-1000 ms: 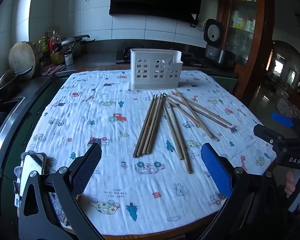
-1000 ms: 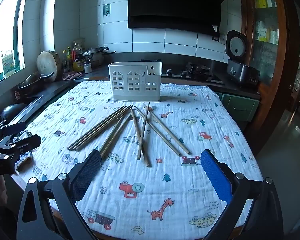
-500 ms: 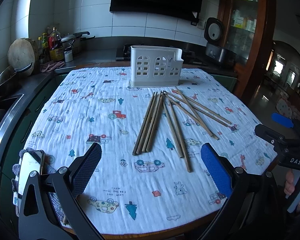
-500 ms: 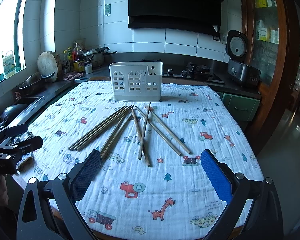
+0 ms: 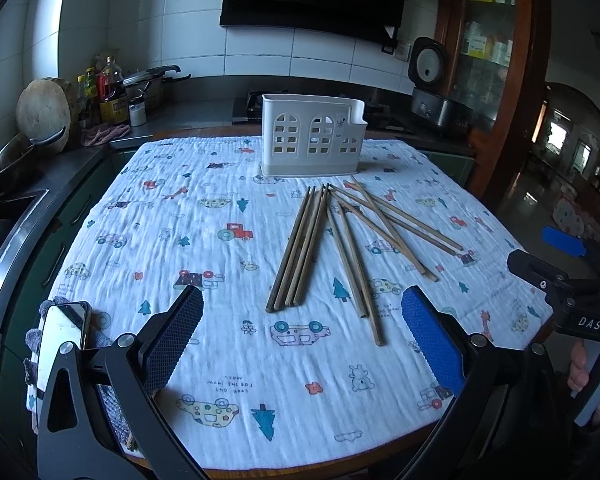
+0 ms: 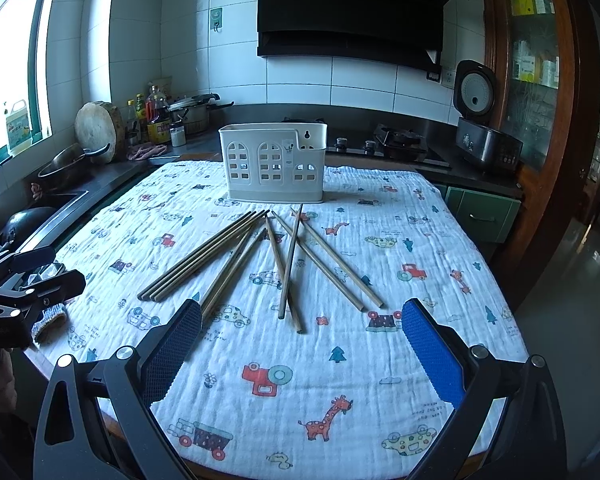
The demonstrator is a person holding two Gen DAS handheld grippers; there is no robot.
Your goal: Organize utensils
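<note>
Several wooden chopsticks (image 5: 300,248) lie loose on the patterned tablecloth (image 5: 180,216), some in a neat bundle, others crossed (image 6: 288,264). A white plastic utensil holder (image 5: 312,140) stands upright behind them, also in the right wrist view (image 6: 274,168). My left gripper (image 5: 304,340) is open and empty, above the cloth just short of the chopsticks' near ends. My right gripper (image 6: 300,356) is open and empty, near the table's front edge. Each gripper shows at the edge of the other's view.
A phone (image 5: 62,328) lies at the table's left front edge. A counter at the left holds a pan (image 6: 66,164), bottles (image 6: 156,116) and a pot. A stove and a rice cooker (image 6: 480,120) stand behind the table. A wooden cabinet (image 6: 540,60) stands at the right.
Both views have shifted slightly; the left gripper has risen a little and edged forward. The chopsticks and holder have not moved.
</note>
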